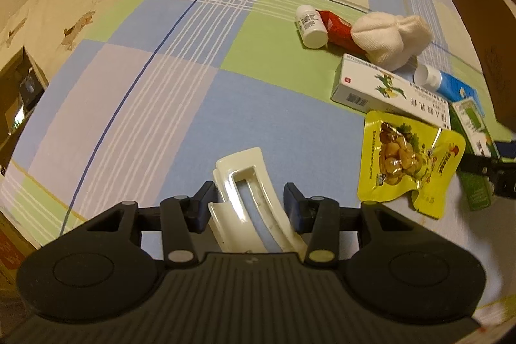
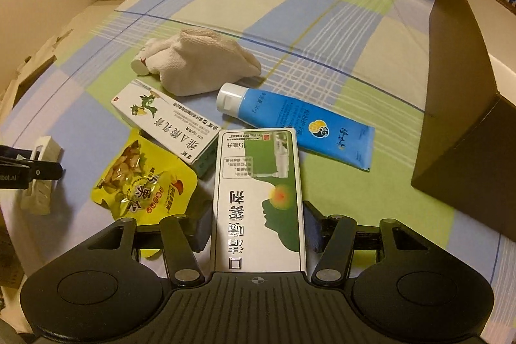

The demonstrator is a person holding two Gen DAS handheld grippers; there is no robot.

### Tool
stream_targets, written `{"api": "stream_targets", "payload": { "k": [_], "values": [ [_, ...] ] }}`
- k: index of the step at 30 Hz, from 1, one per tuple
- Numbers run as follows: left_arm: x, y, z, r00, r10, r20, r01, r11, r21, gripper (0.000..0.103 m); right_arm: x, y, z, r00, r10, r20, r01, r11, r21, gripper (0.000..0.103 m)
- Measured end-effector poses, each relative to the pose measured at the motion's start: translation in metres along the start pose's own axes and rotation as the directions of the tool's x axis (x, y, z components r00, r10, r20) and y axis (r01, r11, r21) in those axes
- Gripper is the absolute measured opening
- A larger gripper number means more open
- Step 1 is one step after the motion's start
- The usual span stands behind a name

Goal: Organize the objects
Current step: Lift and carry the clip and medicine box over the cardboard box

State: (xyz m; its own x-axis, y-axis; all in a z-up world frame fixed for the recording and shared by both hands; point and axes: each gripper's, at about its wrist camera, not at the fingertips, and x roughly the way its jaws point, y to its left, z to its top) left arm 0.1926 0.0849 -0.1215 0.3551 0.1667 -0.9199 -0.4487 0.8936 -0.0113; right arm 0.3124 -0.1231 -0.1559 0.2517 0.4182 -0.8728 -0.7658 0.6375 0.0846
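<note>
While the right gripper [image 2: 258, 226] clasps the green-and-white spray box [image 2: 258, 199] lengthwise, its brown cardboard box [image 2: 464, 105] stands front-right; left gripper [image 1: 250, 203] jaws straddle, without visibly pinching, a cream plastic bracket [image 1: 248, 199].

Clutter [image 2: 180, 124] on plaid bedsheet, perhaps medicines.

One white pill bottle [image 1: 311, 26]; one red packet [image 1: 337, 29]; one white cloth bundle [image 2: 206, 66]; one blue tube [image 2: 300, 124]; two medicine boxes [image 2: 167, 124] [image 2: 258, 202]; one yellow snack pouch [image 2: 142, 179]; one cream plastic piece [image 1: 248, 202]; one brown box [image 2: 467, 105].
</note>
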Motion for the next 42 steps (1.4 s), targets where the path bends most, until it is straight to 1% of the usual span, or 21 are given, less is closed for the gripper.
{"api": "stream_targets", "payload": {
  "k": [2, 6, 10, 13, 15, 16, 18, 20, 23, 25, 26, 27, 30, 35, 39, 42],
  "values": [
    [0.000, -0.002, 0.000, 1.000, 0.007, 0.001, -0.007, 1.000, 0.013, 0.041, -0.003, -0.003, -0.004, 1.000, 0.002, 0.000, -0.002, 1.000, 0.023, 0.053],
    [-0.002, -0.002, -0.001, 1.000, -0.010, -0.001, 0.010, 1.000, 0.011, 0.036, -0.012, -0.016, -0.011, 1.000, 0.025, -0.006, -0.024, 0.995, 0.093, 0.053],
    [-0.006, -0.004, -0.002, 1.000, -0.010, 0.003, 0.010, 1.000, 0.028, 0.033, -0.026, -0.029, -0.021, 0.999, 0.047, 0.008, -0.047, 0.986, 0.163, 0.052],
    [-0.007, -0.007, -0.001, 0.999, -0.030, 0.014, 0.030, 0.998, 0.051, 0.032, -0.035, -0.035, -0.027, 0.999, 0.045, 0.018, -0.047, 0.981, 0.190, 0.052],
    [-0.005, -0.007, 0.000, 1.000, -0.029, 0.006, 0.029, 0.999, 0.046, 0.032, -0.040, -0.038, -0.031, 0.999, 0.044, 0.021, -0.047, 0.978, 0.205, 0.053],
    [-0.005, -0.007, 0.000, 0.999, -0.033, 0.005, 0.033, 0.998, 0.049, 0.033, -0.041, -0.040, -0.033, 0.999, 0.041, 0.023, -0.045, 0.976, 0.212, 0.053],
    [-0.006, -0.007, -0.001, 1.000, -0.018, 0.001, 0.018, 0.998, 0.061, 0.046, -0.044, -0.043, -0.037, 0.999, 0.036, 0.023, -0.041, 0.975, 0.220, 0.053],
    [-0.007, -0.007, -0.004, 1.000, -0.003, -0.002, 0.003, 0.998, 0.070, 0.046, -0.047, -0.047, -0.041, 0.999, 0.033, 0.021, -0.037, 0.973, 0.228, 0.053],
    [-0.008, -0.003, -0.007, 1.000, 0.000, -0.021, 0.001, 0.998, 0.055, 0.046, -0.050, -0.051, -0.047, 0.999, 0.032, 0.018, -0.035, 0.971, 0.237, 0.053],
    [-0.008, -0.003, -0.009, 1.000, 0.006, -0.026, -0.004, 0.999, 0.054, 0.045, -0.052, -0.053, -0.049, 0.999, 0.031, 0.017, -0.034, 0.971, 0.239, 0.053],
    [-0.007, -0.004, -0.010, 1.000, 0.006, -0.031, -0.004, 0.998, 0.055, 0.041, -0.053, -0.054, -0.050, 0.999, 0.031, 0.017, -0.034, 0.971, 0.238, 0.053],
    [-0.008, -0.006, -0.010, 0.999, 0.005, -0.034, -0.003, 0.999, 0.055, 0.038, -0.055, -0.054, -0.050, 0.999, 0.030, 0.019, -0.034, 0.971, 0.238, 0.053],
    [-0.011, -0.011, -0.011, 1.000, 0.022, -0.017, -0.021, 0.996, 0.083, 0.035, -0.060, -0.056, -0.050, 0.999, 0.033, 0.028, -0.038, 0.971, 0.235, 0.052],
    [-0.020, -0.015, -0.008, 1.000, 0.009, 0.007, -0.009, 0.997, 0.082, 0.035, -0.072, -0.061, -0.049, 0.998, 0.040, 0.047, -0.050, 0.970, 0.238, 0.053],
    [-0.035, -0.025, 0.001, 0.999, -0.022, 0.041, 0.018, 0.996, 0.091, 0.035, -0.086, -0.068, -0.048, 0.997, 0.047, 0.068, -0.063, 0.965, 0.255, 0.053],
    [-0.050, -0.039, 0.011, 0.995, -0.069, 0.072, 0.061, 0.993, 0.098, 0.035, -0.099, -0.075, -0.046, 0.994, 0.048, 0.100, -0.073, 0.962, 0.264, 0.053]
  ]
}}
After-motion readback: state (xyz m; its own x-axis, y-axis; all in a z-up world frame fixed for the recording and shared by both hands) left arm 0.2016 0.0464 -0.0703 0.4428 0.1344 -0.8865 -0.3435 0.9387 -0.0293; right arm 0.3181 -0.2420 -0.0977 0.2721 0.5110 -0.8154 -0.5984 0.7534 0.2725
